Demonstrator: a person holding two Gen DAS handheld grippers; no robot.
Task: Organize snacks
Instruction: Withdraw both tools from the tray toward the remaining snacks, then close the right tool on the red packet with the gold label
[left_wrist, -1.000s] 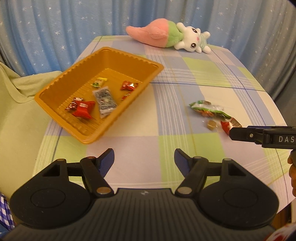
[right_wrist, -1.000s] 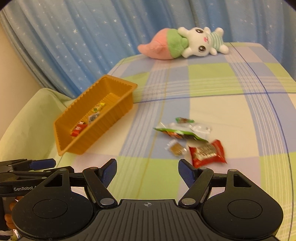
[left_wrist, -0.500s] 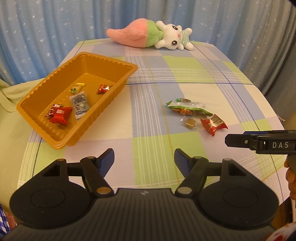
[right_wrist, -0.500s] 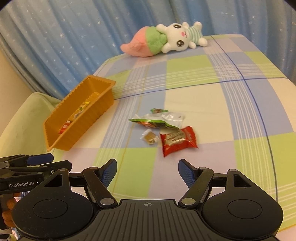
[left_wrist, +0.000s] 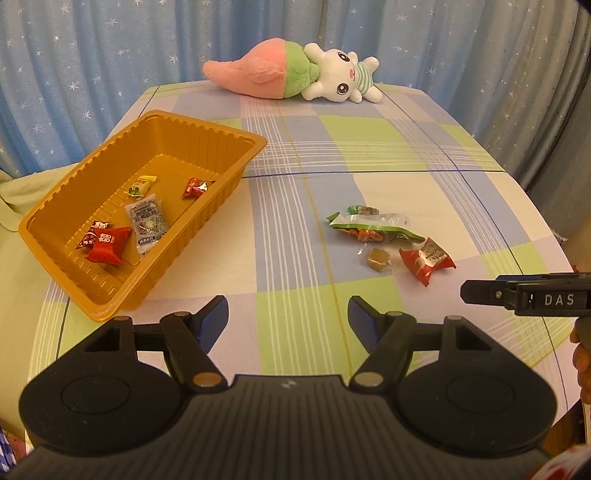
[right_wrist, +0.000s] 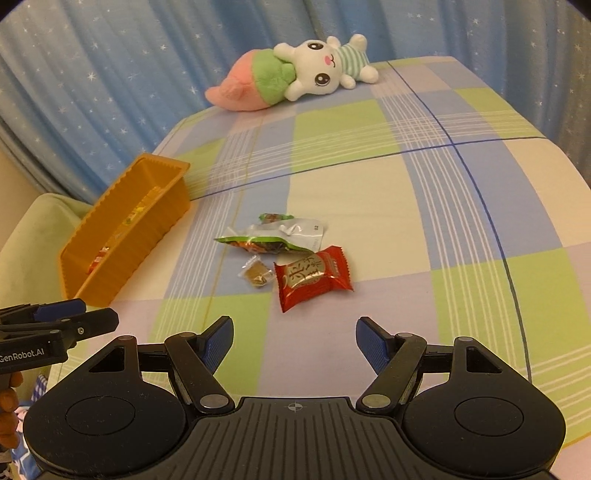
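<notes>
Four loose snacks lie in a cluster on the counter (left_wrist: 295, 258), seen from the left wrist ahead and to the right of the left gripper (left_wrist: 288, 319), whose blue pads stand apart with nothing between them. The red packet (left_wrist: 426, 260) is the outermost of the group on that side, with the small brown candy (left_wrist: 377, 257) just beside it and the green packet (left_wrist: 373, 229) and a little green-ended sweet (left_wrist: 364, 210) behind. The orange tray (left_wrist: 236, 177), already holding several wrapped sweets, sits ahead to the left, nearer this gripper than the loose group is. The right gripper (left_wrist: 480, 291) shows edge-on at the right margin, close by the red packet.

From the right wrist, the right gripper (right_wrist: 294, 341) is likewise open and empty, and the red packet (right_wrist: 314, 278) lies almost straight ahead of the gap, a touch left of centre. Its long axis runs roughly across the gripper's line of approach, slightly tilted, crimped ends pointing left and right. The brown candy (right_wrist: 256, 275) lies just beside its left end, so a grasp there risks catching both. The tray (right_wrist: 122, 236) lies well off to the left, and the left gripper (right_wrist: 62, 325) intrudes at the left edge. By my judgement the right gripper is the better placed for the red packet.
</notes>
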